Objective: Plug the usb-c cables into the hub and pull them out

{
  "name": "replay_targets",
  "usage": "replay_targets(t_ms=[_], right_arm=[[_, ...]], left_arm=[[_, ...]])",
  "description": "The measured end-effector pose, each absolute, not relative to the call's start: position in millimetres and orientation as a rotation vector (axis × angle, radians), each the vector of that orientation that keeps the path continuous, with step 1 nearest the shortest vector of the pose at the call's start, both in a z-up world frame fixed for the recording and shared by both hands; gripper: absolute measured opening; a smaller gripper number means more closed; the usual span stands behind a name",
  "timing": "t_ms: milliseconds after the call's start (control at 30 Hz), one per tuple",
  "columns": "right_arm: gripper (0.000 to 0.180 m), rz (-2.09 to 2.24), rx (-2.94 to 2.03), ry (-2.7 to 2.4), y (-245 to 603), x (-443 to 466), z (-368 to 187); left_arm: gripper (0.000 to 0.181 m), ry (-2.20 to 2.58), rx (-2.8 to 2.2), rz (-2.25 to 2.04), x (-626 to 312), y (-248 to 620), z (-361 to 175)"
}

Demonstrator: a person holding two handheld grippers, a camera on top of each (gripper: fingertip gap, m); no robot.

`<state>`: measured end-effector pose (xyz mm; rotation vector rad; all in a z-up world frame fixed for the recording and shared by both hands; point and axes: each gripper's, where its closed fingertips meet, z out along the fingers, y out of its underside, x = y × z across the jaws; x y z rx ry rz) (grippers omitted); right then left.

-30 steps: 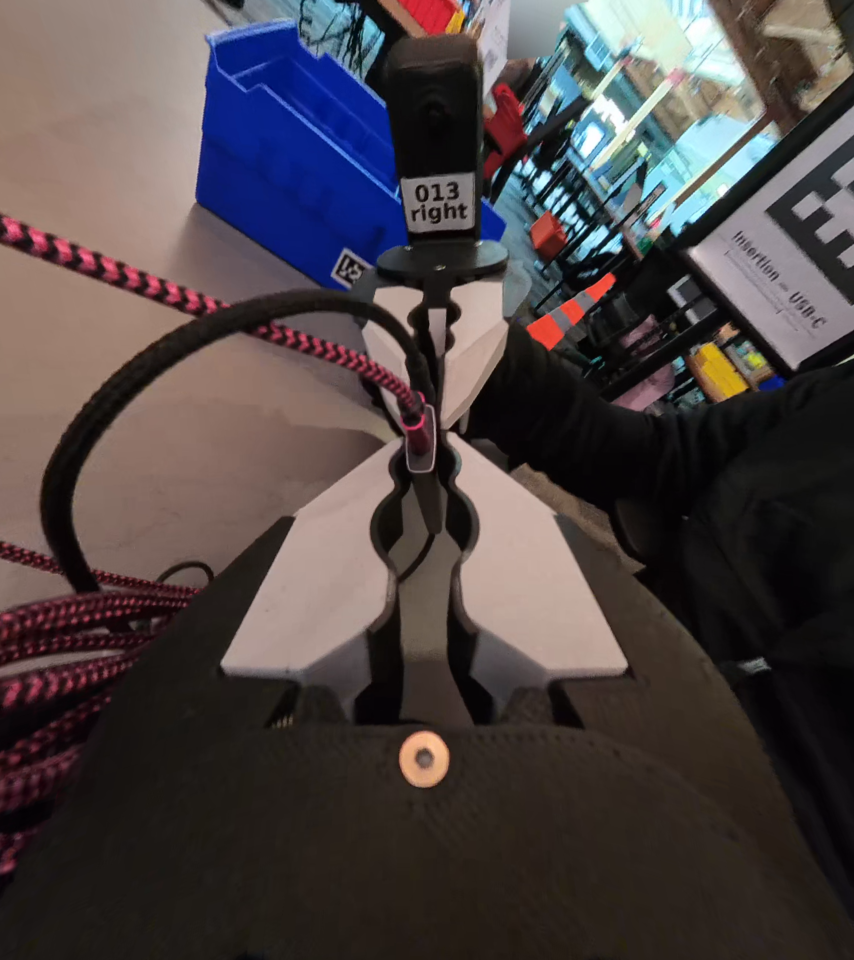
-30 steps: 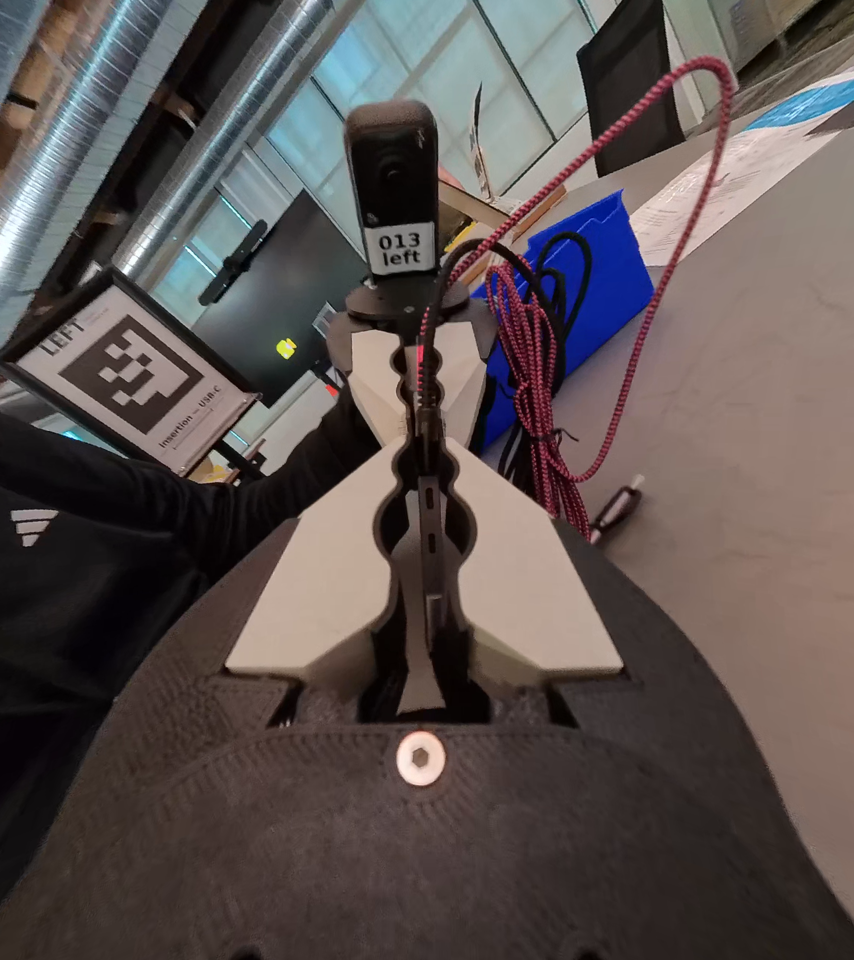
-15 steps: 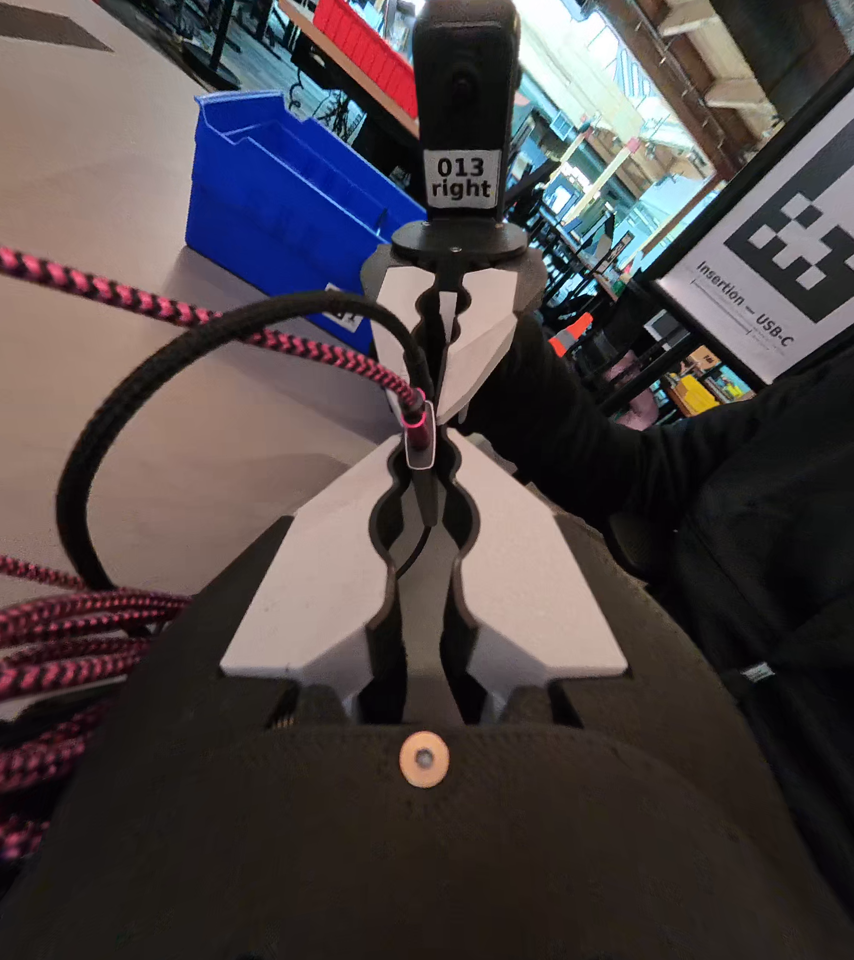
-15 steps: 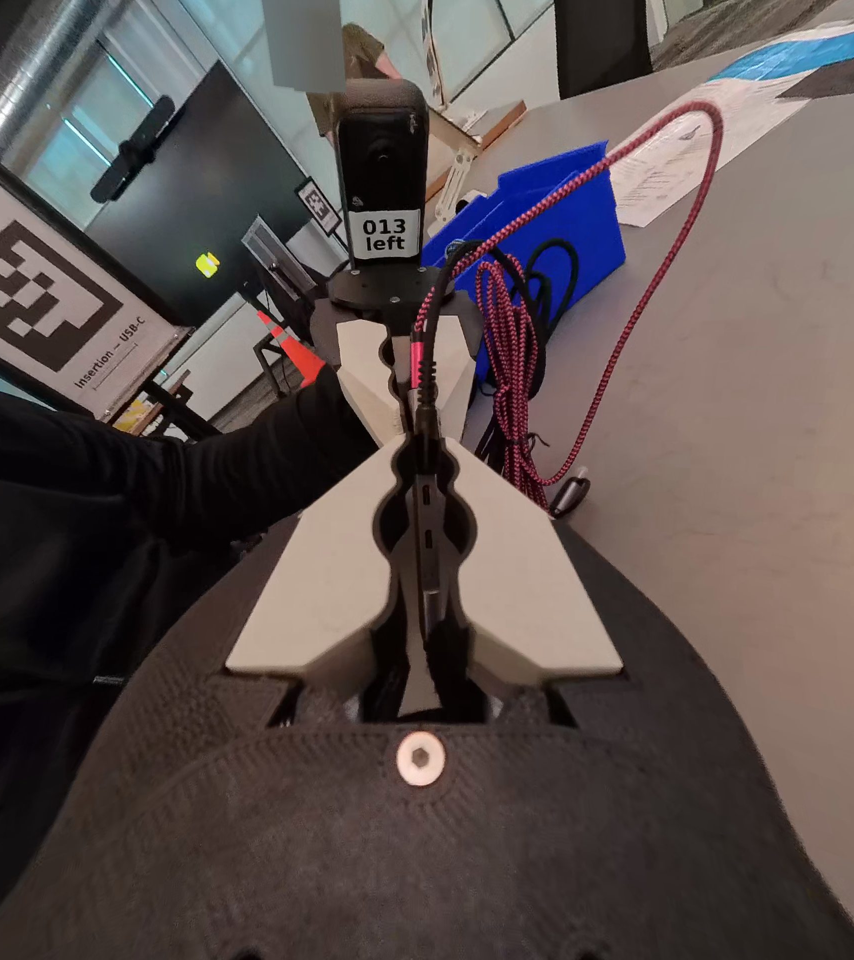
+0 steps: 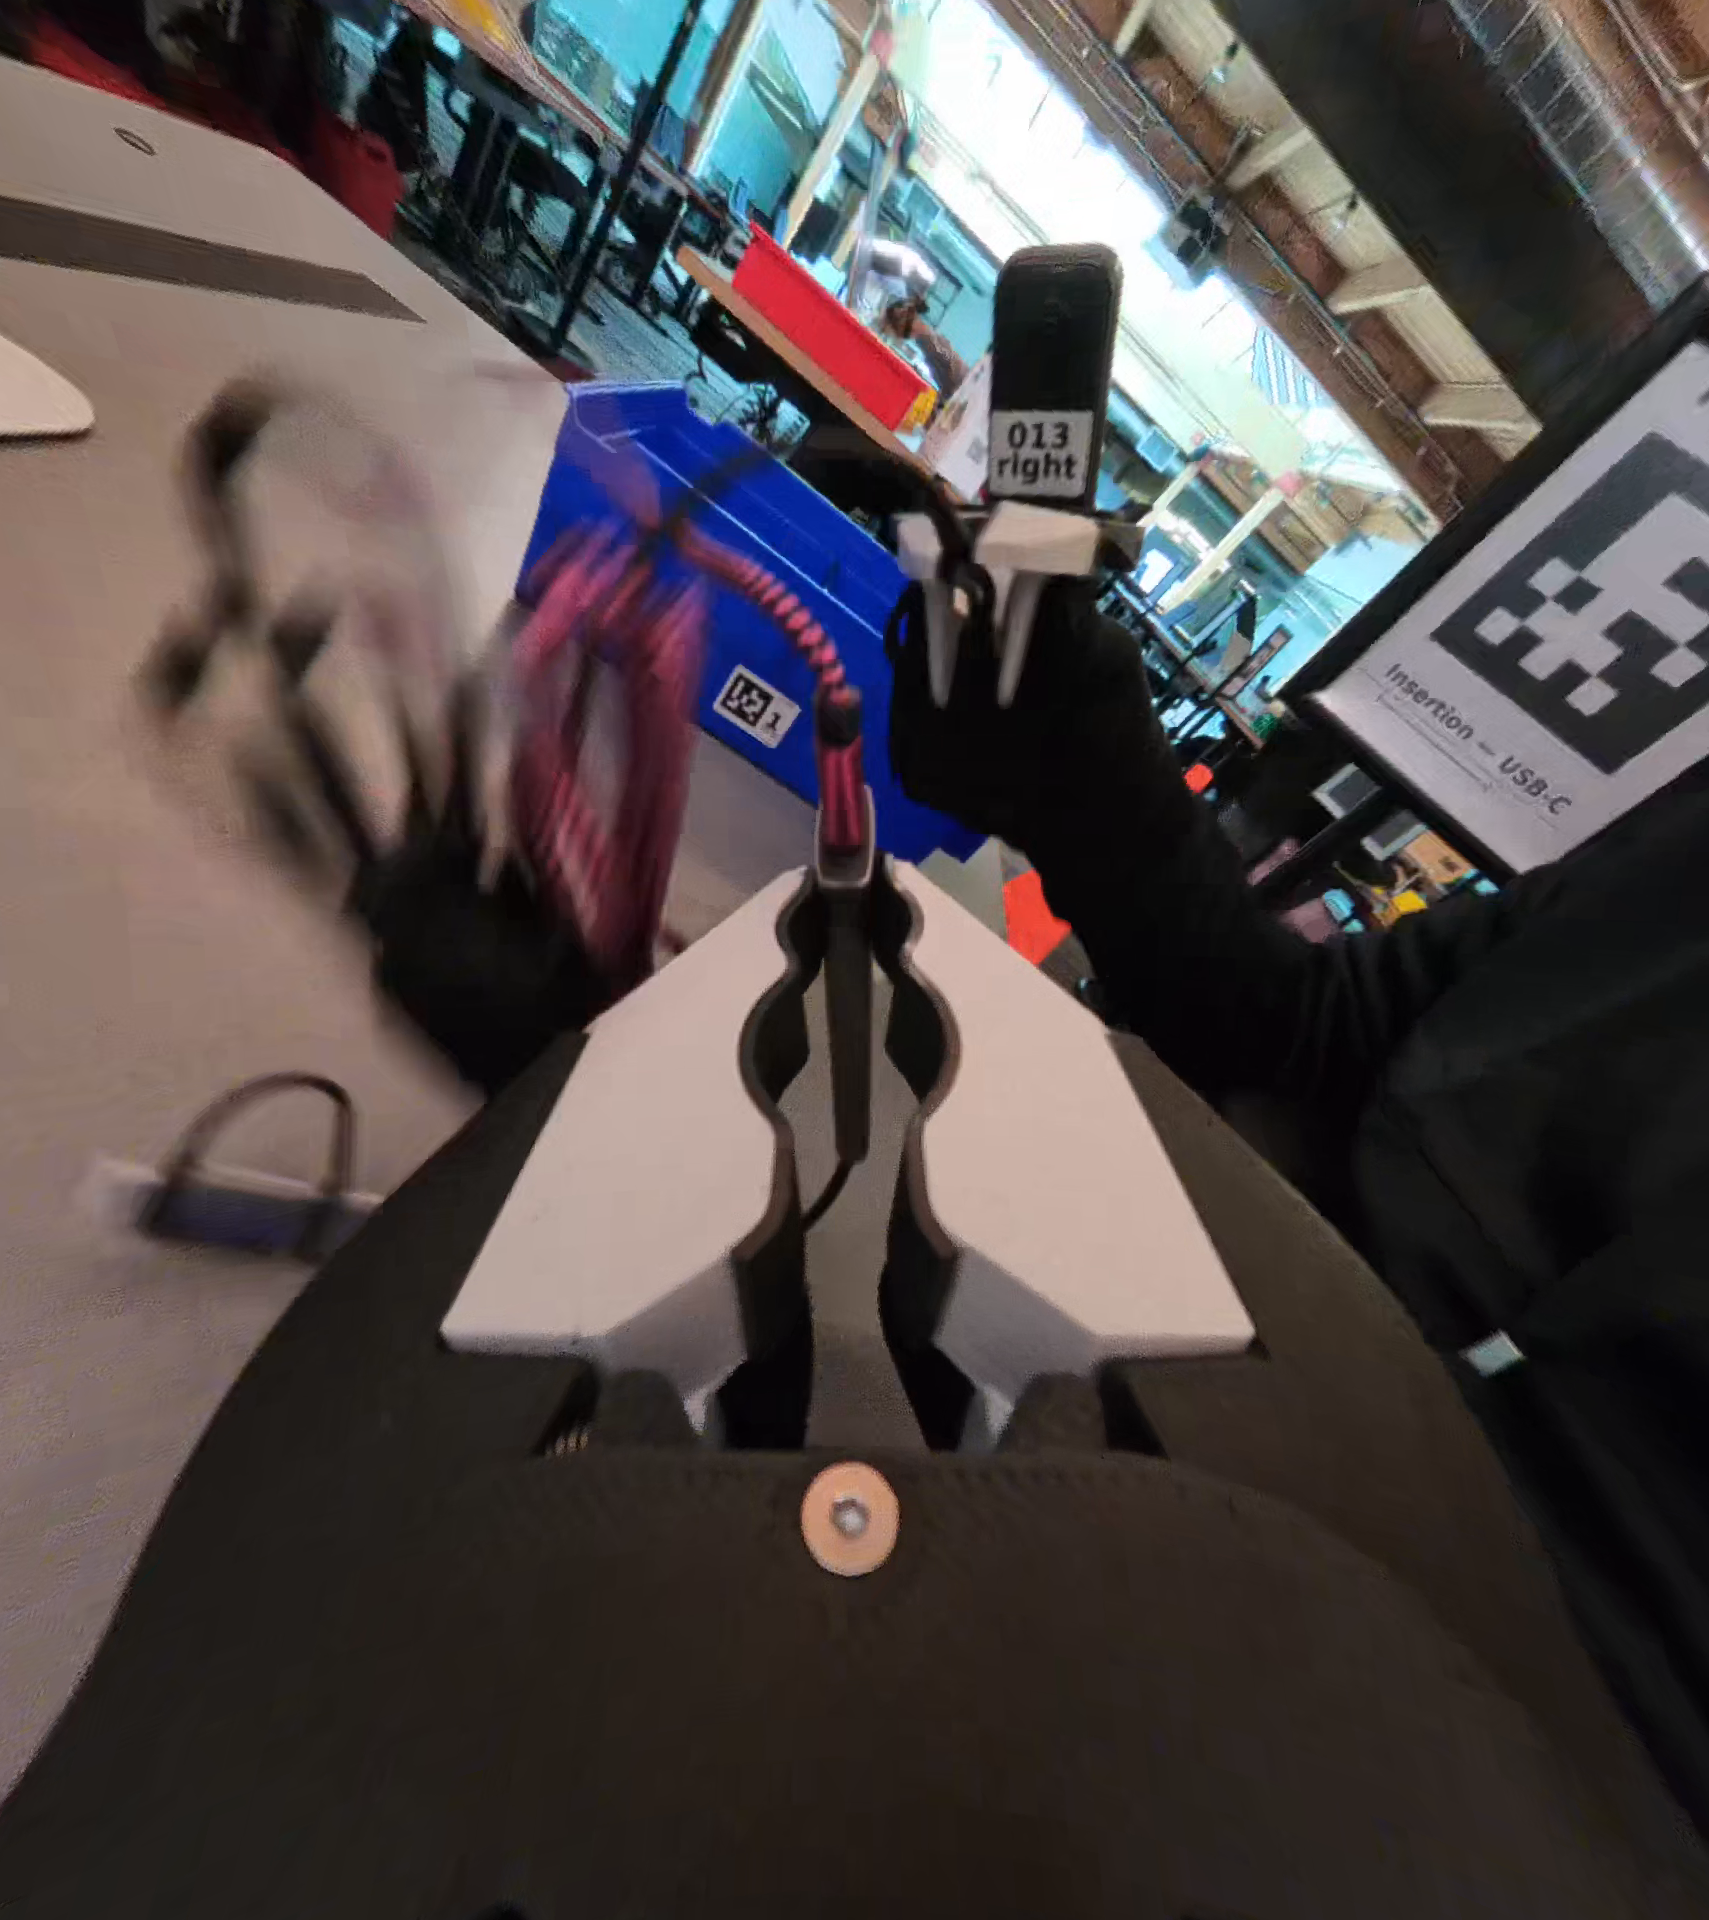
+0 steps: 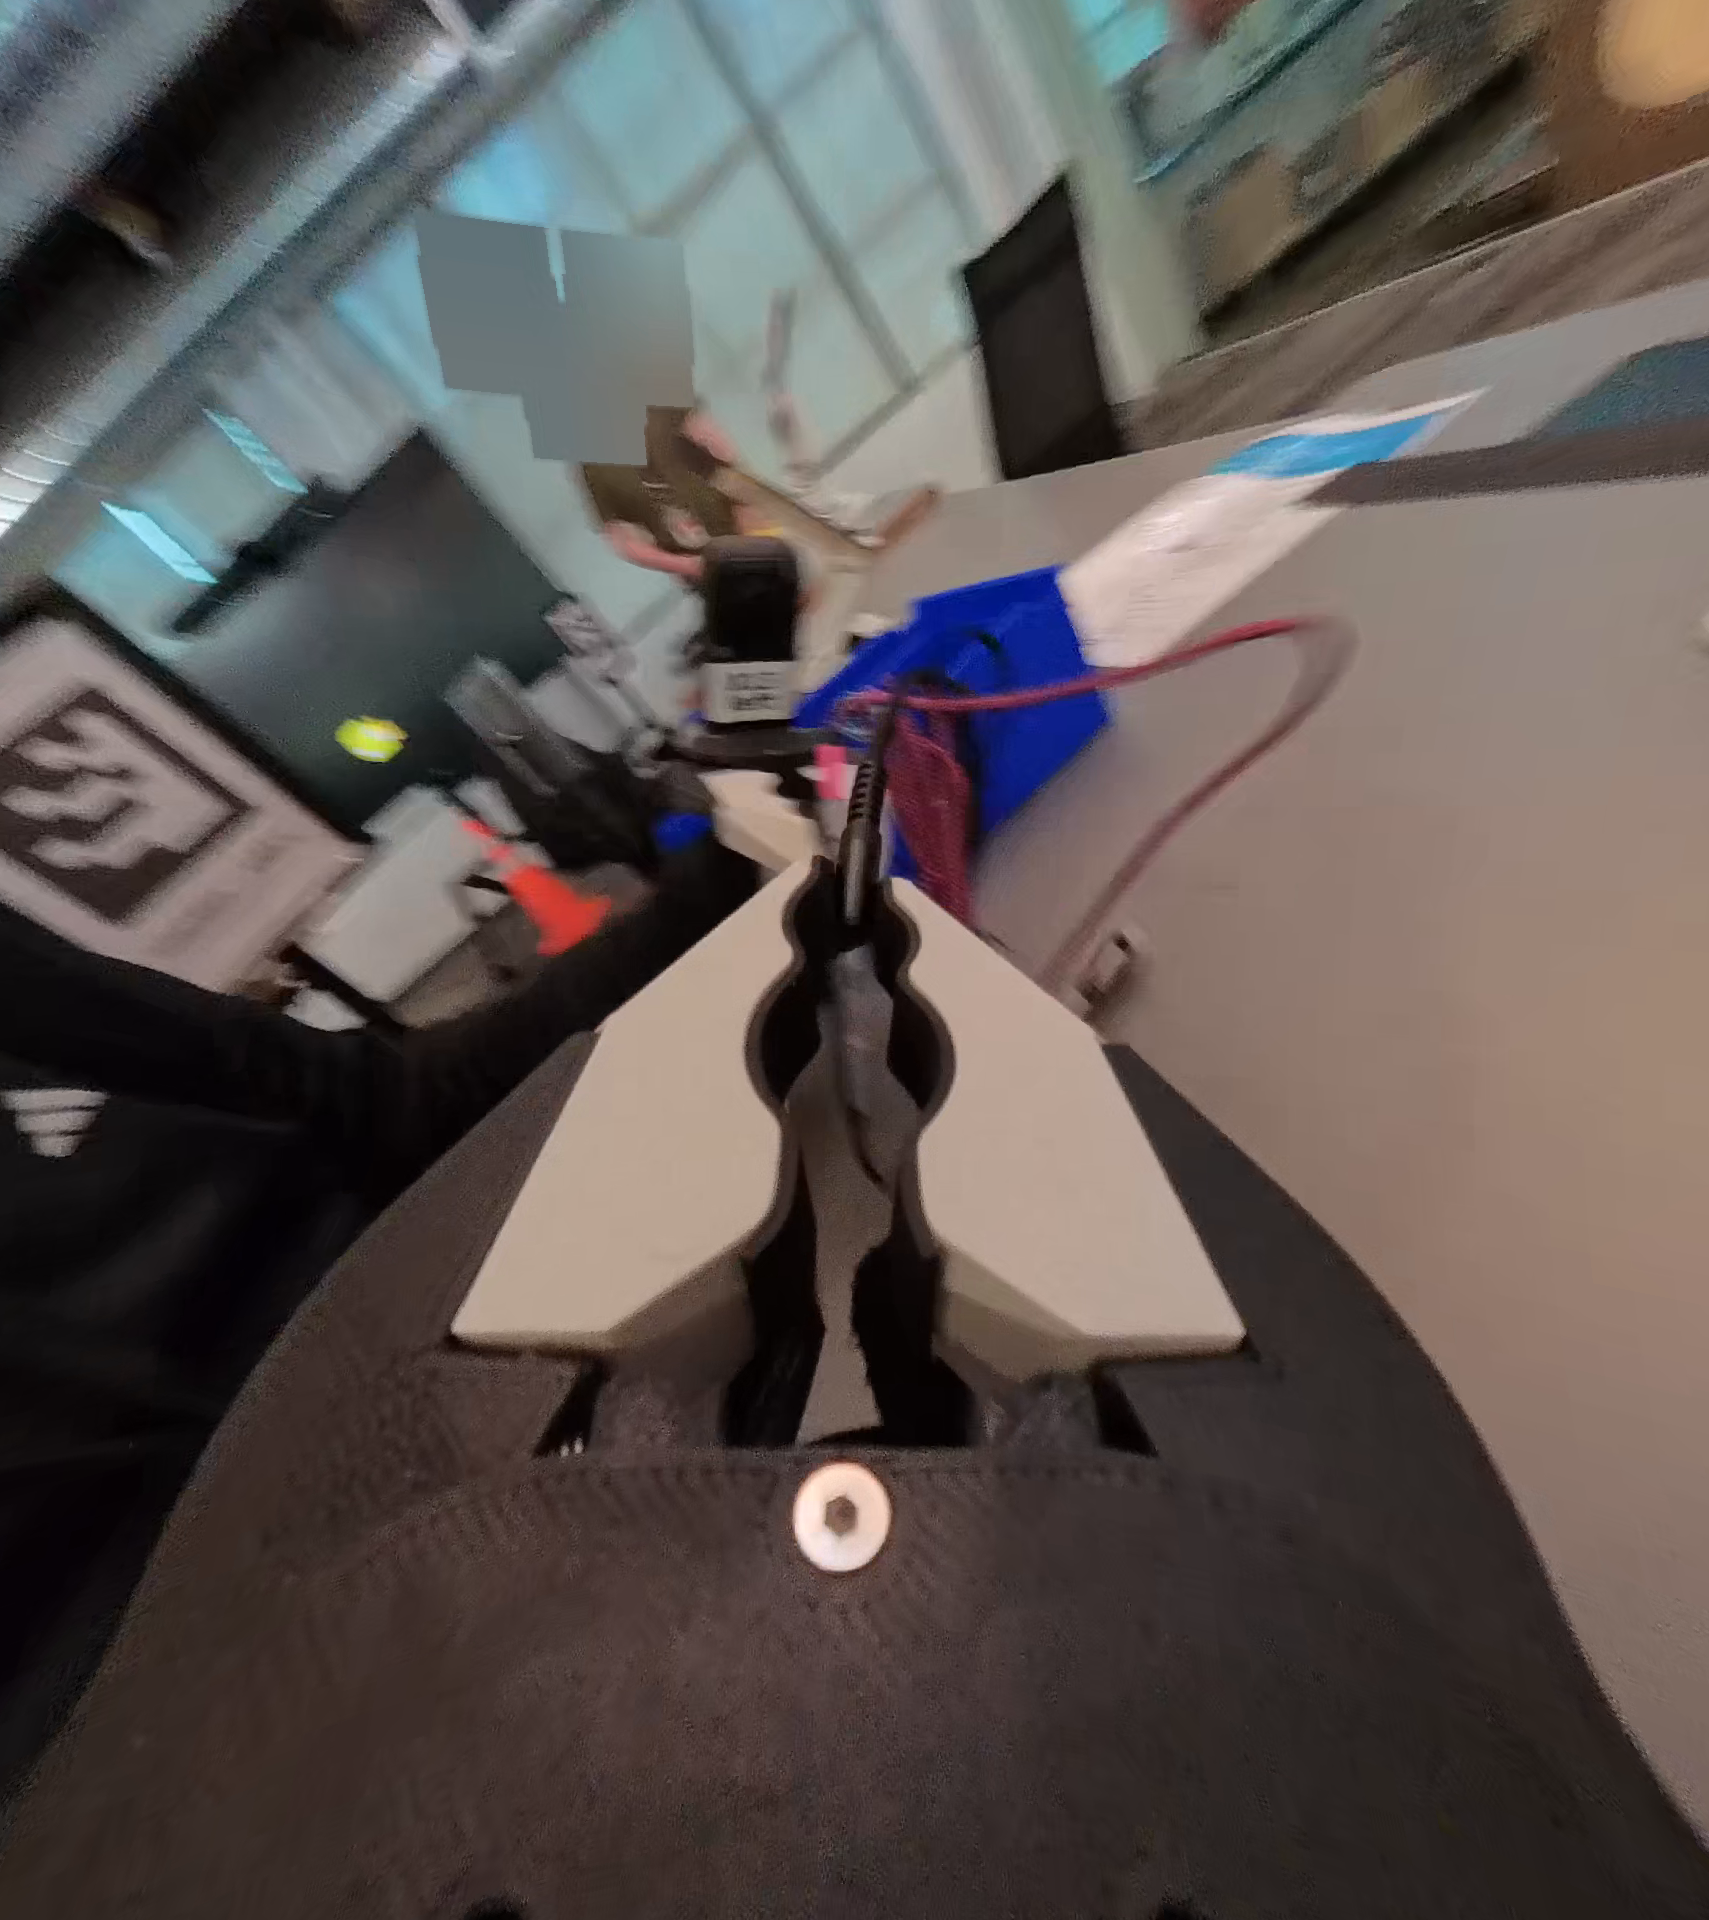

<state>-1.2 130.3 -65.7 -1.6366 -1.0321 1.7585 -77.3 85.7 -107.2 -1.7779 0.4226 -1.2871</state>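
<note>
**Cable ends gripped, grippers apart above grey table**

Grey tabletop (image 5: 50,935) fills the left of the left wrist view; workshop benches, bright windows and a framed black-and-white marker sign (image 5: 1608,623) lie behind it. Landmark: the blue plastic bin (image 5: 684,582) standing on the table.

Left gripper (image 5: 845,883), white wedge fingers on a black body, is closed to a narrow slit on the pink-and-black braided usb-c cable (image 5: 798,634). Its metal-tipped connector (image 5: 842,821) stands up out of the fingertips, just in front of the bin. The braid arcs from there back across the bin's front face into a blurred bundle of pink and black loops (image 5: 569,727) on the table beside the bin.

Right gripper (image 5: 975,623) shows farther off in that view, just right of the bin, in a black-gloved hand (image 5: 1016,727). A thin black cable (image 5: 943,540) loops at its fingers.

Right wrist view is motion-blurred. The right gripper (image 6: 850,883) is pinched on a dark grey flat piece (image 6: 860,1049) lying between the fingers; a black connector (image 6: 860,831) juts from the tips, in front of the bin (image 6: 995,675). Whether that flat piece is the hub cannot be told. A thin red cable (image 6: 1245,727) sweeps over the table just right of the bin. A white sheet of paper (image 6: 1193,561) lies behind the bin.

A small dark loop on a pale block (image 5: 247,1174) lies on the table, well in front of the bin, too blurred to identify.
</note>
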Motion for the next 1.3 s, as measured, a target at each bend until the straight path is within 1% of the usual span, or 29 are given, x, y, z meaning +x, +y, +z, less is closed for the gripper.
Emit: replay_targets(t_ms=[33, 100, 167, 233, 400, 567, 667, 767, 867, 1000, 1033, 1133, 1167, 1233, 1300], right_arm=[[0.005, 1.677, -1.664, -1.063, 134.4, 7.5, -69.2], [0.006, 1.637, -1.68, -1.161, 114.8, 0.4, -72.5], [0.005, 1.616, -1.699, -1.185, 110.4, -9.2, -79.8], [0.005, 1.614, -1.728, -1.148, 118.2, -8.0, -86.5], [0.005, 1.493, -1.774, -1.047, 137.5, 1.2, -96.8], [0.005, 1.413, -1.882, -0.973, 150.5, -2.8, -132.7], [0.005, 1.38, -1.917, -0.839, 168.7, 4.1, -148.2], [0.005, 1.317, -1.903, -0.7, 193.6, 16.7, -148.6], [0.005, 1.22, -1.935, -0.64, 211.8, 23.0, -156.3], [0.006, 0.868, -2.089, -0.842, 214.0, 28.3, -202.9], [0.008, 0.821, -2.132, -0.902, 209.3, 27.9, -214.9], [0.047, 0.734, -2.131, -0.927, 205.1, 30.9, -218.9], [0.053, 0.709, -2.111, -0.937, 203.1, 32.9, -214.5], [0.056, 0.639, -2.042, -0.964, 199.1, 38.4, -199.9], [0.054, 0.581, -1.979, -1.013, 191.8, 41.6, -185.0]], left_arm=[[0.008, 0.471, -1.805, -1.247, -73.7, 77.7, -108.0], [0.008, 0.566, -1.849, -1.228, -49.9, 68.8, -110.6], [0.008, 0.571, -1.89, -1.181, -46.1, 77.6, -118.4], [0.008, 0.566, -1.877, -1.217, -50.8, 78.1, -114.4], [0.008, 0.617, -1.941, -1.216, -49.0, 65.5, -127.3], [0.008, 0.62, -1.969, -1.198, -47.2, 66.8, -130.0], [0.007, 0.613, -1.988, -1.191, -49.2, 68.1, -130.9], [0.007, 0.61, -2.044, -1.253, -50.0, 63.0, -140.9], [0.007, 0.658, -2.083, -1.279, -45.2, 54.8, -150.1], [0.007, 0.724, -2.084, -1.256, -41.3, 51.5, -149.2], [0.007, 0.72, -2.087, -1.256, -42.0, 52.9, -149.3], [0.007, 0.718, -2.099, -1.242, -43.2, 56.4, -151.7], [0.007, 0.719, -2.103, -1.238, -43.1, 56.8, -151.9], [0.008, 0.733, -2.127, -1.173, -44.3, 59.5, -154.8], [0.008, 0.75, -2.146, -1.131, -44.0, 61.1, -156.4]])
